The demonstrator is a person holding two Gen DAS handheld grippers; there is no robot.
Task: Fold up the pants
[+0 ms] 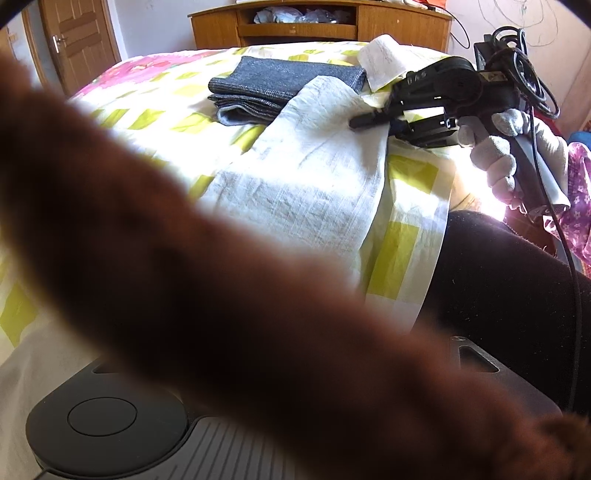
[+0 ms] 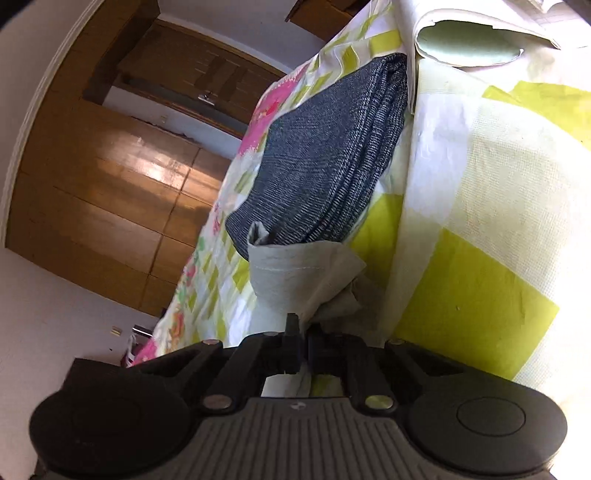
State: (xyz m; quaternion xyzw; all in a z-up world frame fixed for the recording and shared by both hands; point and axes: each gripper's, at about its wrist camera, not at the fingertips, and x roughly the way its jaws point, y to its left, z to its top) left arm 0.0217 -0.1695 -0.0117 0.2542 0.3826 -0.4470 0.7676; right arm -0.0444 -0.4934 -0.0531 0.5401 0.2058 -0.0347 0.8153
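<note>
No brand or legible writing shows anywhere; the sheet of paper (image 1: pixel 382 59) at the far edge of the bed carries faint lines too small to read, and the small emblem on the right gripper's body in the right wrist view cannot be made out.

The cream pants (image 1: pixel 306 177) lie stretched across the bed (image 1: pixel 410 173), over its yellow-green checked cover, with one end reaching toward the folded dark denim pants (image 1: pixel 284 86) stacked further back. The right gripper (image 1: pixel 373 119) is held by a white-gloved hand (image 1: pixel 517 155), fingers curled round its handle, the tool pointing leftward and low over the cream fabric. In the right wrist view its jaws are closed tight on a bunched corner of the cream pants (image 2: pixel 306 269), the hemmed edge standing up just beyond the right gripper (image 2: pixel 301 341) tips and touching the near edge of the denim stack (image 2: pixel 325 155).

The left gripper is largely hidden: a blurred brown furry sleeve (image 1: pixel 221 277) crosses the left wrist view and covers its fingers, so I cannot tell whether its jaws are open or closed. Only its grey ribbed body shows at the bottom. A wooden headboard (image 1: pixel 317 26) stands behind the bed, a wooden door (image 1: pixel 77 40) to the left.
</note>
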